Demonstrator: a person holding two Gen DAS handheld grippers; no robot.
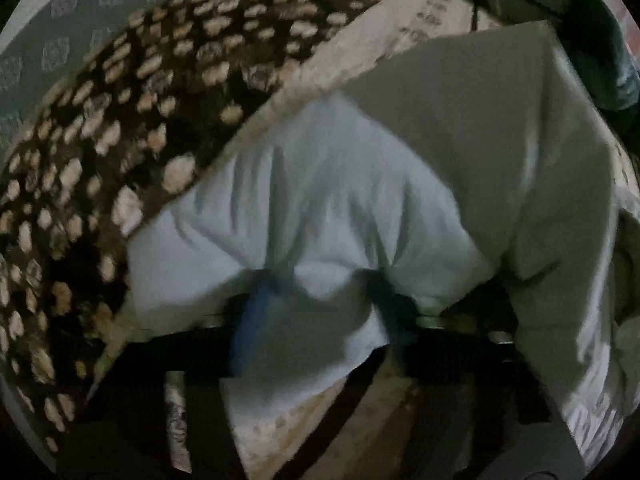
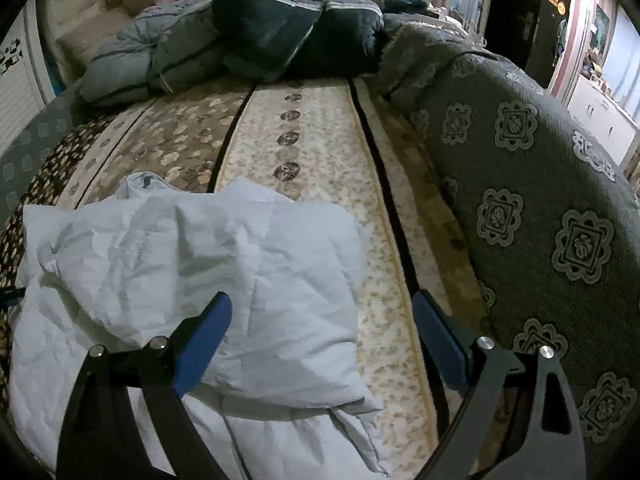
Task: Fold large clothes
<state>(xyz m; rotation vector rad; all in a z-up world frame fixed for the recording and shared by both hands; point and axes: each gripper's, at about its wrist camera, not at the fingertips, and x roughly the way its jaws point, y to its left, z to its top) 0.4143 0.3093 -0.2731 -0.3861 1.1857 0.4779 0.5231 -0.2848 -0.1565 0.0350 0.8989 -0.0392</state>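
A large white garment lies crumpled on the patterned bedspread. In the left wrist view my left gripper points steeply down into it. Its blue finger and the dark one pinch a puckered bunch of the cloth, and folds fan out from the grip. In the right wrist view the same garment is heaped at the lower left, partly folded over itself. My right gripper hovers open above its right edge. One blue pad is over the cloth and the other is over the bedspread, with nothing held.
Folded dark blue and grey quilts are piled at the far end of the bed. A grey cover with medallion patterns rises along the right side. A white louvred panel stands at the left, and a doorway opens at the far right.
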